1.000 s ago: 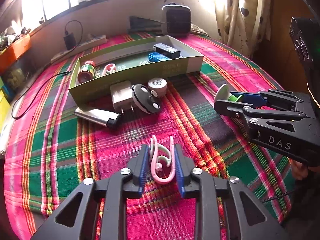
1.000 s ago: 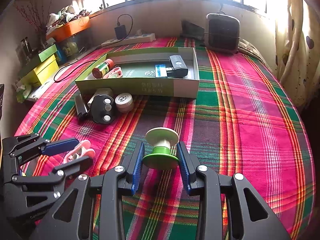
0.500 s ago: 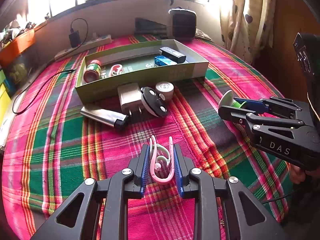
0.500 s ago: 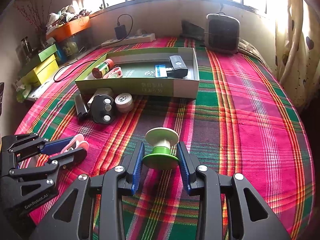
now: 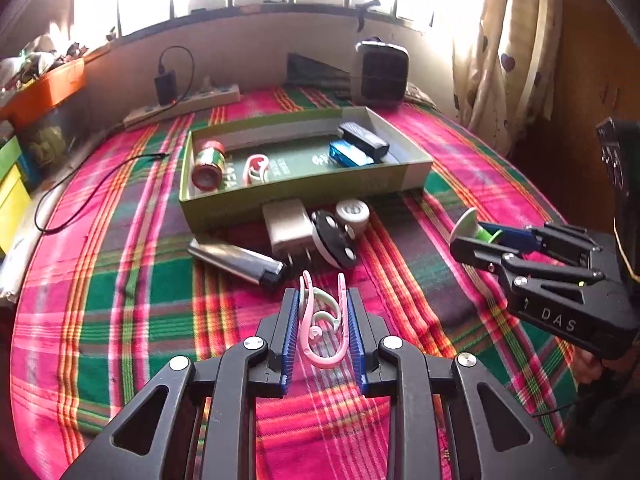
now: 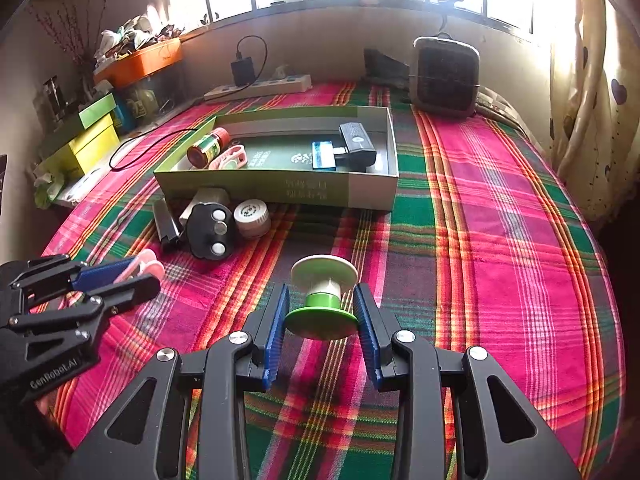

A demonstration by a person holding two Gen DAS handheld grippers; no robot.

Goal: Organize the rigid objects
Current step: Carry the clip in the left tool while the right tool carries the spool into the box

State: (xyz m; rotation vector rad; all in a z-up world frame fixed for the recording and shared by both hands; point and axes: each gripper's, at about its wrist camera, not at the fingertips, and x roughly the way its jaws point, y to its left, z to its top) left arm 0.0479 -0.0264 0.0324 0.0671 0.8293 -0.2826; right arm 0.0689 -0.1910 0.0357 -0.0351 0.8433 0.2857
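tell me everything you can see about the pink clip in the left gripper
The pink clip is a thin U-shaped loop that looks like plastic, with a pale green-white curved piece inside it and a small curled end. It stands between the blue pads of the left gripper, which is shut on it, its two arms pointing forward and past the fingertips. It seems held above the plaid cloth. Nothing else touches it.

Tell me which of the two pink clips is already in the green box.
The pink clip lying beside the red-capped bottle in the green box. The other pink clip is clamped in the left gripper, above the cloth.
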